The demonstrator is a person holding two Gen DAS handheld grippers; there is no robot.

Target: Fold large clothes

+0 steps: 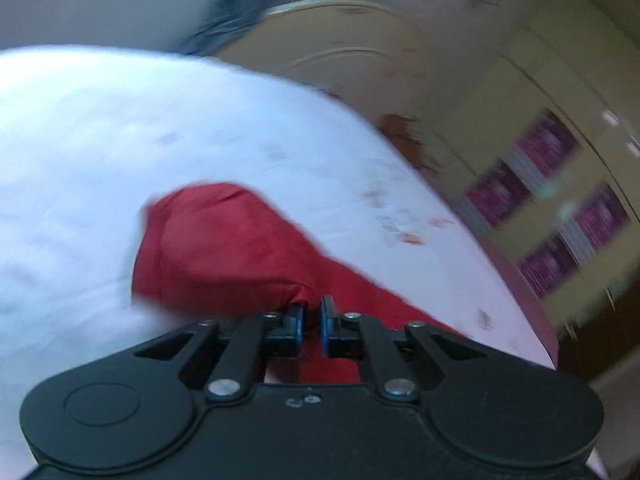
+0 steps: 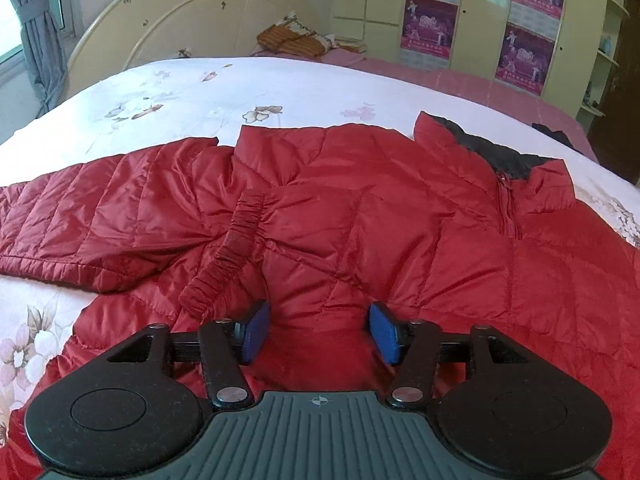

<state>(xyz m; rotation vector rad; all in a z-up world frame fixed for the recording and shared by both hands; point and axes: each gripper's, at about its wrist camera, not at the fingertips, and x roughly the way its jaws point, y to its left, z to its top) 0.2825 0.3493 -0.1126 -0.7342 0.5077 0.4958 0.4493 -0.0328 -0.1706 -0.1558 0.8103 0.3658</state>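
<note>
Two grippers work over a red quilted jacket [image 2: 320,208] spread across a white floral bedspread [image 2: 192,96]. From the right wrist camera, the right gripper [image 2: 318,332] hovers low above the jacket's near part, its blue pads [image 2: 256,330] spread wide with nothing between them; an elastic cuff [image 2: 224,256] of a folded-in sleeve lies at about 10 o'clock from the pads, and the zip and dark-lined collar [image 2: 492,152] sit toward 1 o'clock. The left wrist view is blurred: the left gripper [image 1: 311,322] has its fingers nearly pressed together, pinching a fold of the jacket's red fabric [image 1: 224,248], which bunches up toward 11 o'clock over the bedspread [image 1: 120,120]. A cream headboard [image 2: 180,12] stands at 11 o'clock, and a wardrobe with purple posters [image 2: 432,24] at 1 o'clock.
</note>
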